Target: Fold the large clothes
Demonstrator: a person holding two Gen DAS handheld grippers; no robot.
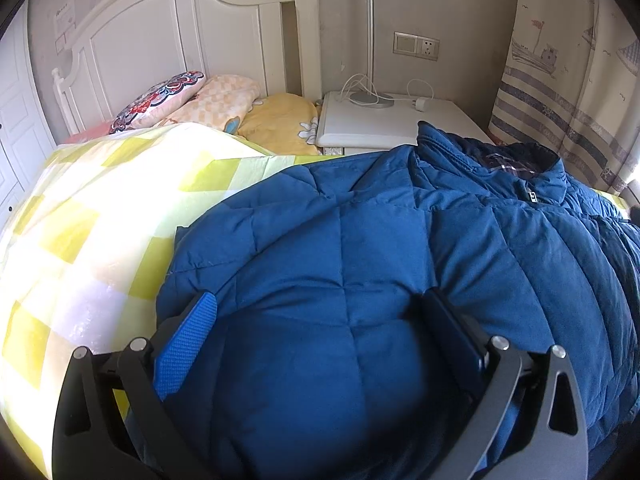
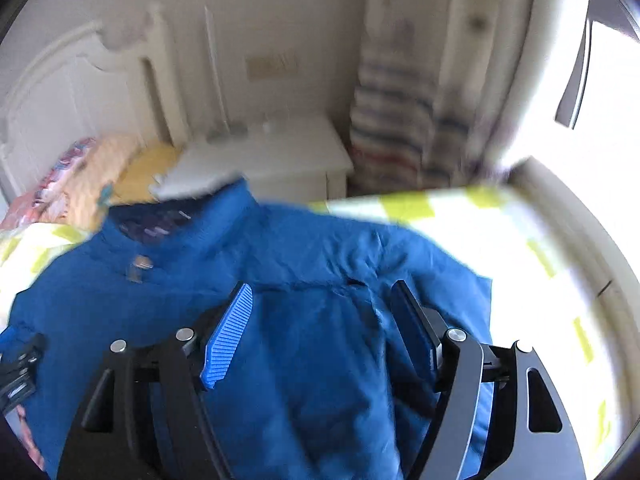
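Blue quilted puffer jacket (image 1: 360, 240) is spread out on the bed, on top of a yellow-and-white checked sheet (image 1: 100, 216), collar end toward the headboard-side edge near the nightstand. A plaid lining shows inside the collar (image 1: 504, 162). There's a small zipper pull or tag below it, but I can't read anything on it. No legible writing anywhere, honestly.

Left claw (image 1: 320, 308) is wide open over the jacket, a bulge of padding sitting between the two fingers; can't tell for sure if the pads press on it, looks like they don't. Right claw (image 2: 320, 300) is also spread open above the jacket's other side, nothing gripped. That view is pretty blurry.

Around it: white headboard (image 1: 160, 40), a floral pillow (image 1: 160, 100), a peach checked blanket (image 1: 216, 100) and a yellow pillow (image 1: 280, 120) piled at the head of the bed. White nightstand (image 1: 400, 124) has a lamp base (image 1: 370, 100) with white cables, with a wall socket (image 1: 416, 44) above it. Curtain with boat prints (image 1: 568, 60) hangs on the far side.
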